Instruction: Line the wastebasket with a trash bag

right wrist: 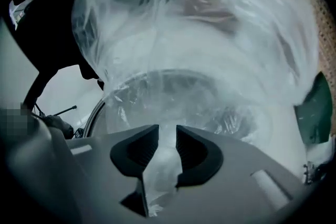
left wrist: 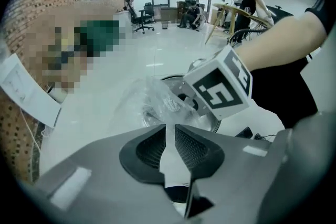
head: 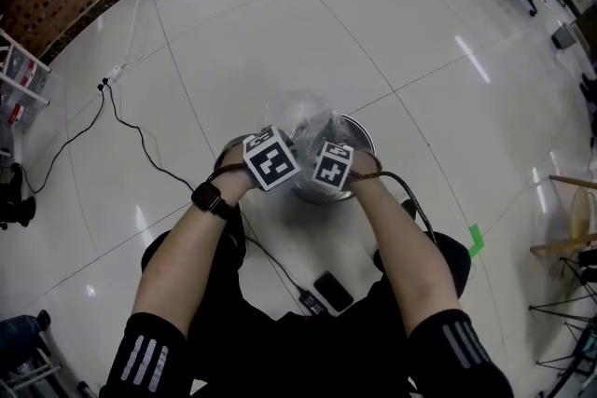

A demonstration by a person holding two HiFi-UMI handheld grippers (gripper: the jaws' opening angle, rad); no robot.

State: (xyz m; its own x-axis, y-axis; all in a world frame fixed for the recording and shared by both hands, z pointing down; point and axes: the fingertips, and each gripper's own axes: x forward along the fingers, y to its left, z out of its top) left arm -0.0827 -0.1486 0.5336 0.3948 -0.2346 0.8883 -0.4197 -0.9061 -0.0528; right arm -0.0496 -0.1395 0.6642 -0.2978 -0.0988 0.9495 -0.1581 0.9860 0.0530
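The clear trash bag [head: 310,112] billows up from the round metal wastebasket [head: 366,143] on the floor, its lower part seemingly inside the rim, straight ahead of and below both claws, which point steeply down side by side at the near edge. The right claw [right wrist: 167,131] sits deeper in the film, jaws apart with a loose fold running through the gap, unpinched. The left claw [left wrist: 169,128] shows a narrow gap gripping nothing, the bag's crumpled edge just beyond its tips.
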